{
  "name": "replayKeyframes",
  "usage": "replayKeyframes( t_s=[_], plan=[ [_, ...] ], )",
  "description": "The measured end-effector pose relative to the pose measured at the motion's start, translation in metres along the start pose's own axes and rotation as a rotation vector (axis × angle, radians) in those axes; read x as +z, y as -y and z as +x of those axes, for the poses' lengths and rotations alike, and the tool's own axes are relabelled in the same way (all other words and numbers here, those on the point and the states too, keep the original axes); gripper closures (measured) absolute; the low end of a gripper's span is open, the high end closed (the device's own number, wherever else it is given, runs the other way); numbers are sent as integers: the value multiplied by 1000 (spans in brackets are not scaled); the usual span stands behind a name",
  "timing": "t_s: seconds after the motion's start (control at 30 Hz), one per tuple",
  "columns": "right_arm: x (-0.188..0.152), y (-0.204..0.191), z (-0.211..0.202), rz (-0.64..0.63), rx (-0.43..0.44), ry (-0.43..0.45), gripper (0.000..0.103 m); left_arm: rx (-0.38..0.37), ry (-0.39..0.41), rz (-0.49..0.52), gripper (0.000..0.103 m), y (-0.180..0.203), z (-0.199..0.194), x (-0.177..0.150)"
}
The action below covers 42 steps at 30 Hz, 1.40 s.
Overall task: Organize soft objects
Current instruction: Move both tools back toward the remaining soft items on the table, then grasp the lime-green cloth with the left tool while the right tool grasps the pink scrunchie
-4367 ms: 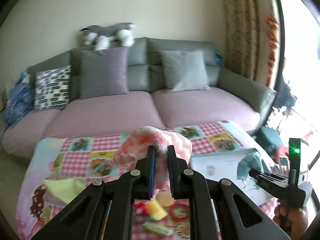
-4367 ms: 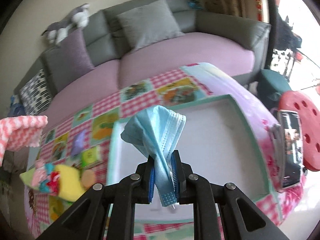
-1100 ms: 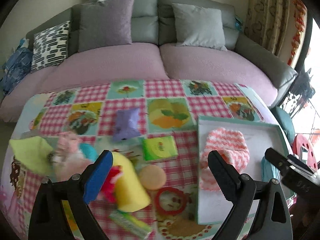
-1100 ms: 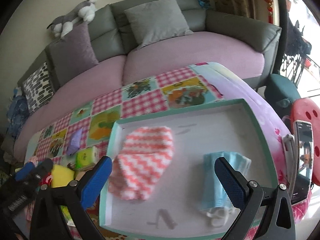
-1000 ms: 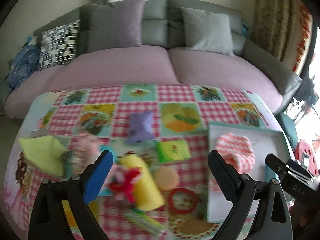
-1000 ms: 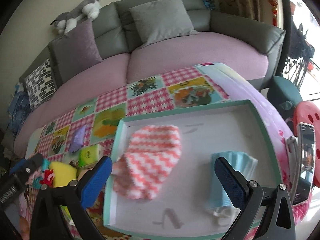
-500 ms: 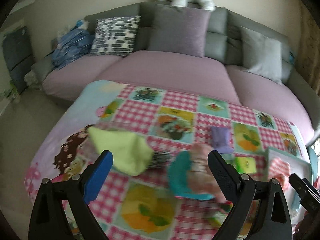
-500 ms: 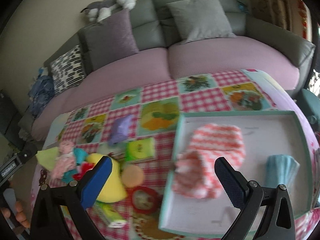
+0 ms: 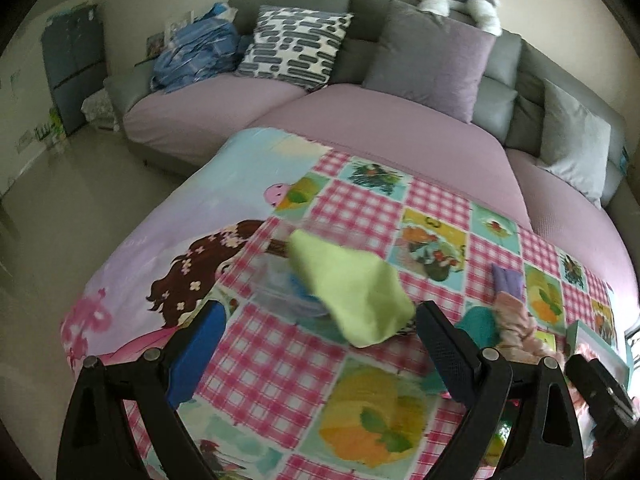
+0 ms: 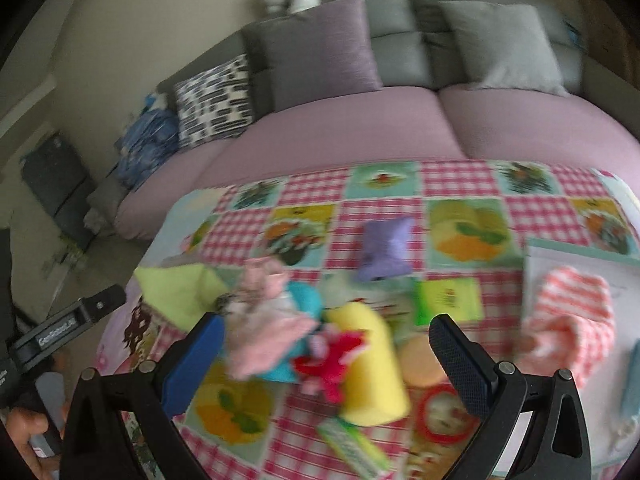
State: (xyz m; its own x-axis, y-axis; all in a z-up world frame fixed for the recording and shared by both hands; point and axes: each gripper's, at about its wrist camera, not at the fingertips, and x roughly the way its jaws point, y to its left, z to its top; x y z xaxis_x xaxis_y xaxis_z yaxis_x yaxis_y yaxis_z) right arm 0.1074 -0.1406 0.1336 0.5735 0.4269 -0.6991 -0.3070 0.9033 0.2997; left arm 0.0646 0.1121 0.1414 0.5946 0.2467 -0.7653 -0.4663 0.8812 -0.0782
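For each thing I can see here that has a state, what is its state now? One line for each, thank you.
Left gripper: open, empty, above the green cloth.
Right gripper: open, empty.
Green cloth: crumpled on the table, not gripped.
Pink striped cloth: lying in the tray.
Tray: on the table, open at the top.
Purple pouch: on the table, outside the tray.
Yellow sponge: on the table, outside the tray.

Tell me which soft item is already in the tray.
The pink-and-white zigzag cloth: it lies inside the teal-rimmed tray at the right. The lime-green cloth, purple pouch and pink cloth are out on the checked table cover.
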Motion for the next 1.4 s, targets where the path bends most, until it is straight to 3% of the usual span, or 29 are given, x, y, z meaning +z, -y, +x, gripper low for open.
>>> replayKeyframes(
  t_s=[0.23, 0.37, 0.6, 0.7, 0.77, 1.03, 1.4],
  plan=[
    [-8, -40, 22, -109, 11, -25, 0, -19, -52, -59, 7, -18, 22, -3],
    [-10, -43, 28, -121, 5, -36, 0, -68, -98, -60, 7, -13, 42, -7],
    [-11, -44, 35, -125, 1, -42, 8, -68, -151, -31, 10, 3, 71, -13],
    [-11, -46, 38, -131, 1, -45, 14, -85, -173, -34, 25, 7, 80, -15],
    [-12, -48, 39, -139, 5, -48, 17, -92, -183, -46, 27, 7, 85, -17],
    [-14, -49, 39, -154, 15, -46, 38, -93, -203, -103, 58, -1, 100, -19],
    [-15, -47, 37, -154, 34, -38, 70, -134, -204, -91, 82, 3, 103, -21]
  ],
)
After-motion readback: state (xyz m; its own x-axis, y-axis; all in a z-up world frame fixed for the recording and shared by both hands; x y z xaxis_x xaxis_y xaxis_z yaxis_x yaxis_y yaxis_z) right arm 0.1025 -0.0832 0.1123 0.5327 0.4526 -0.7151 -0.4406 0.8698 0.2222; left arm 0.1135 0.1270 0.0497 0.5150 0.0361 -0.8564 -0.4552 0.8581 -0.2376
